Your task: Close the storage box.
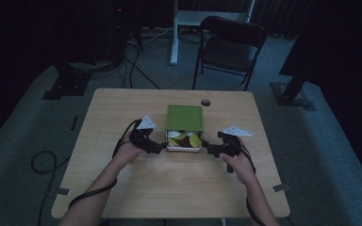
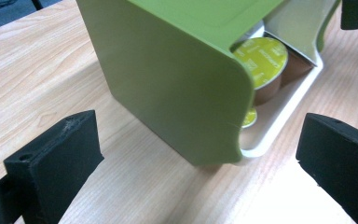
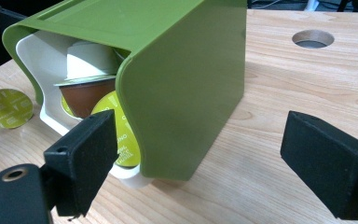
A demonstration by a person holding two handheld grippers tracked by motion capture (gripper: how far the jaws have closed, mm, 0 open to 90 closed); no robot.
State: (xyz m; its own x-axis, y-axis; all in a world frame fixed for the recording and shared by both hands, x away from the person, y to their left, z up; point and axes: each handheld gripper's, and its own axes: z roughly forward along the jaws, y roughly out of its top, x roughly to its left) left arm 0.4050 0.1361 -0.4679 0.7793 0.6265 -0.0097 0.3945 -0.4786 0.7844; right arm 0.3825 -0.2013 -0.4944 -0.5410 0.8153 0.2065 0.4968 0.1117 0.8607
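Left gripper [image 1: 161,147] sits at 9 o'clock of the green box [image 1: 185,117], jaws spread wide w/ nothing between them; in the left gripper view the box's side wall [image 2: 168,79] stands just ahead of the gap, not touched. The box rests mid-table [image 1: 122,108], open front facing the person, white inner tray [image 1: 184,149] sticking out at its 6 o'clock w/ coffee capsules [image 1: 185,140] piled in it. At least 3 show: a yellow-green foil lid [image 2: 261,56], a brown-bodied one [image 3: 86,95], a white one [image 3: 91,58]. 1 more capsule [image 3: 7,108] lies loose on the table in the right gripper view, near the tray's far side.

Right gripper [image 1: 209,149] is at 3 o'clock of the tray, jaws also apart and empty, box corner [image 3: 186,88] between them but w/ clearance on both sides.

Judgement: approach step, both tools flanking the box front, no grip yet. Next move prob. calls for 1 gripper to steady the green shell while the other closes on the tray lip or a capsule. Tray edge is thin and low, so the jaws need to drop close to the tabletop and square up first; capsules are stacked loose and could roll out if the box tips.
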